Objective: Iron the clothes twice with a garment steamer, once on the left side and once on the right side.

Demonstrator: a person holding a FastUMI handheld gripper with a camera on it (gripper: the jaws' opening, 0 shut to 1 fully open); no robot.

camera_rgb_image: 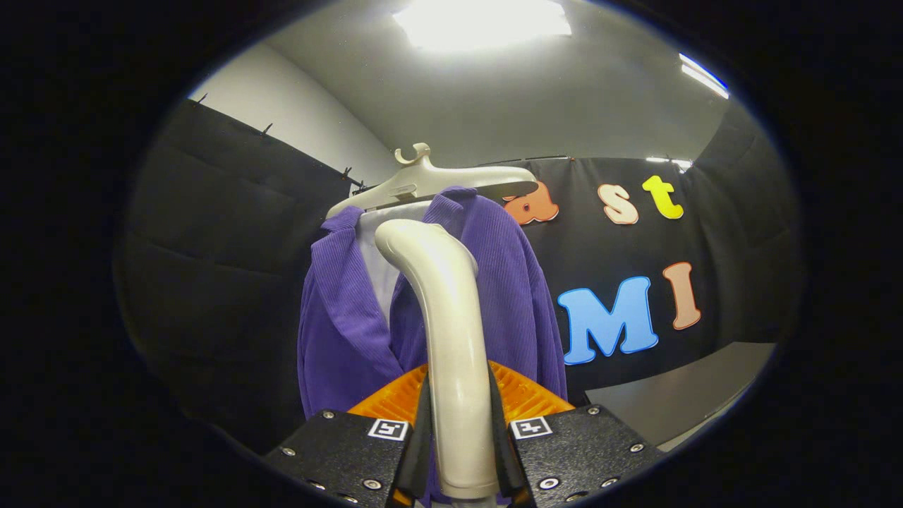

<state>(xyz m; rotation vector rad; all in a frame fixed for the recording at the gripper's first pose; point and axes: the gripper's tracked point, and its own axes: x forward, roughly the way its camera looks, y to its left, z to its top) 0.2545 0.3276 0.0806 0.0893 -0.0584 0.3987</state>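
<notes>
Gripper (pixel 458 437) clamped on garment steamer (pixel 444 331), both fingers pressing its pale handle from either side, handle rising upright between them and curving at the top toward the clothes. Purple corduroy jacket (pixel 508 296) hangs just beyond the steamer on a cream hanger (pixel 423 180), front open with a white lining showing at the collar; steamer head sits near the jacket's chest, contact unclear. Grey table (pixel 691 395) off to the right, well apart from the jacket.
</notes>
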